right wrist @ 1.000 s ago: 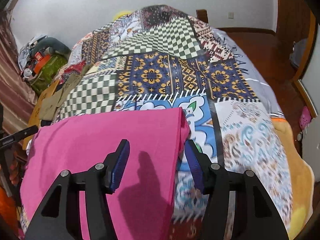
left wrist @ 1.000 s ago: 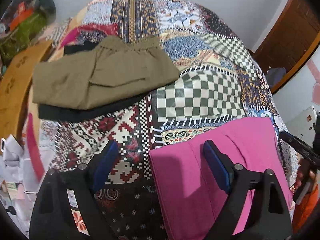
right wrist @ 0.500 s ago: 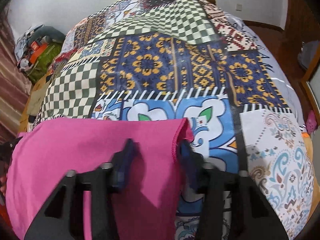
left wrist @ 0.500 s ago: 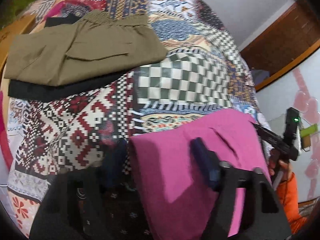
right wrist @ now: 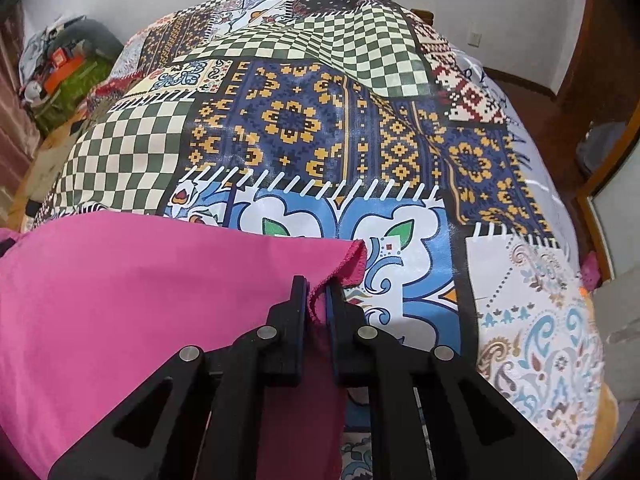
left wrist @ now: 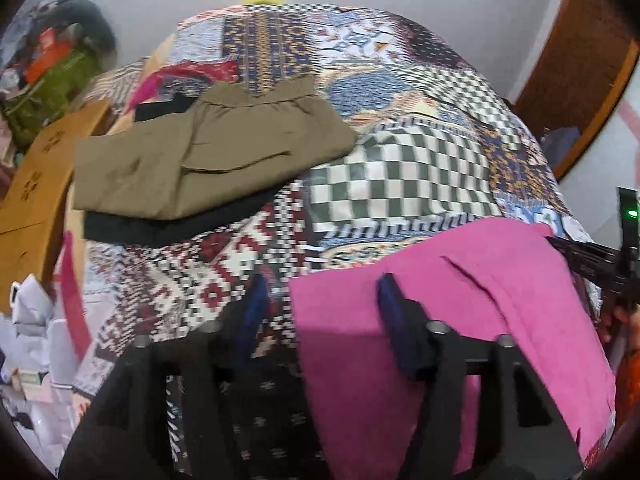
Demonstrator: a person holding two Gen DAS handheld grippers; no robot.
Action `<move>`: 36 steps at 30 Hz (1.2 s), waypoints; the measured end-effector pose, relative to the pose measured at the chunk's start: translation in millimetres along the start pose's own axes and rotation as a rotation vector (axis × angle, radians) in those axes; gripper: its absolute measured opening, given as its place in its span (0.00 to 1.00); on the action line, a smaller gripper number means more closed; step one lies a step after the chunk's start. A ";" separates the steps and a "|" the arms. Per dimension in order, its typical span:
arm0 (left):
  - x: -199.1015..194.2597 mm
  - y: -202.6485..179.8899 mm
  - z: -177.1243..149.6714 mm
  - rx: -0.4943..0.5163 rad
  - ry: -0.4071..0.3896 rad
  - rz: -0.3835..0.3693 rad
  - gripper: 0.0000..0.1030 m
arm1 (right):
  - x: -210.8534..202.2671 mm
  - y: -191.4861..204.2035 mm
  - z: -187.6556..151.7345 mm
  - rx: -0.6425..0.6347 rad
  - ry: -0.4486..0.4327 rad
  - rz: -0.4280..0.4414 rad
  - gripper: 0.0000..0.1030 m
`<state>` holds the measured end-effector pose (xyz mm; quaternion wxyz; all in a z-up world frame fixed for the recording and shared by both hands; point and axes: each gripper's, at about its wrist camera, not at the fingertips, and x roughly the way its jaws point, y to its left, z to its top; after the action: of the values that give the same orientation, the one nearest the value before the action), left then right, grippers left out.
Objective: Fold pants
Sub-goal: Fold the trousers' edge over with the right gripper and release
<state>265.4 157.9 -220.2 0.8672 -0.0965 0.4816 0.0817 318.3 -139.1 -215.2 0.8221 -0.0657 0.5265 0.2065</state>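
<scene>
I am working over the bed (right wrist: 304,128), its patchwork cover (left wrist: 400,168) a smooth printed cloth of green-and-white checks, blue and gold blocks and red cross-stitch patterns, lying mostly flat with soft ripples.

The pink pants (right wrist: 140,300) are lying at the near edge of the bed, at about 8 o'clock in my right view and 4 o'clock in my left view. They are looking like a thin, matte woven fabric, already laid flat as a broad rectangle with one shallow crease; I am judging this to be an early fold, with the grip only now being taken and the lifting and laying-over yet to do.

At 10 o'clock in my left view, olive pants (left wrist: 208,156) with a gathered elastic waistband are sitting folded on top of a black garment (left wrist: 160,232), so that part of the pile is looking finished.

My right tongs (right wrist: 316,296) are pinching shut on the pink pants' corner, where the frayed hem is puckering between the pads. My left tongs (left wrist: 320,300) are straddling the pants' other near edge, jaws standing apart and opening, one finger over the pink cloth and one over the cover, pressing on nothing.
</scene>
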 end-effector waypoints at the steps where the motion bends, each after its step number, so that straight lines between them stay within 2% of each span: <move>1: -3.2 2.9 0.3 -0.004 -0.005 0.003 0.63 | -2.6 1.6 1.6 -0.001 0.000 -0.008 0.08; 7: -33.3 -4.1 6.5 0.087 -0.048 0.078 0.63 | -46.8 0.0 8.2 -0.003 -0.063 0.000 0.10; 9: -45.0 -10.9 9.9 0.115 -0.070 0.064 0.65 | -66.5 1.2 11.7 0.014 -0.094 0.048 0.15; 13: -60.6 -32.6 17.5 0.171 -0.115 0.022 0.76 | -95.7 17.8 16.6 0.025 -0.149 0.163 0.31; 16: -59.5 -49.7 21.8 0.203 -0.112 -0.005 0.78 | -104.6 42.0 15.4 0.004 -0.159 0.237 0.37; 19: -50.0 -59.5 22.4 0.216 -0.081 -0.024 0.78 | -103.0 65.2 16.0 -0.027 -0.140 0.297 0.38; 22: -34.5 -63.6 20.7 0.217 -0.027 -0.043 0.78 | -95.2 86.4 13.4 -0.076 -0.119 0.309 0.51; 28: -3.5 -66.6 7.1 0.230 0.083 -0.055 0.79 | -61.5 122.3 3.1 -0.176 -0.020 0.318 0.51; 31: -1.3 -65.8 2.5 0.242 0.087 -0.049 0.84 | -39.2 134.2 -6.0 -0.232 0.069 0.303 0.52; 33: -3.5 -65.4 0.6 0.253 0.083 -0.047 0.84 | -40.1 137.6 -13.3 -0.279 0.050 0.282 0.55; 34: -5.3 -65.4 -1.4 0.260 0.079 -0.046 0.84 | -41.9 137.4 -15.1 -0.293 0.051 0.272 0.60; 36: -9.9 -65.4 -6.2 0.270 0.075 -0.045 0.84 | -45.5 134.5 -19.1 -0.305 0.060 0.272 0.60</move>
<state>270.5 92.7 -209.2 0.8554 0.0073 0.5179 -0.0069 230.9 -35.7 -168.2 0.7512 -0.1238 0.5174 0.3907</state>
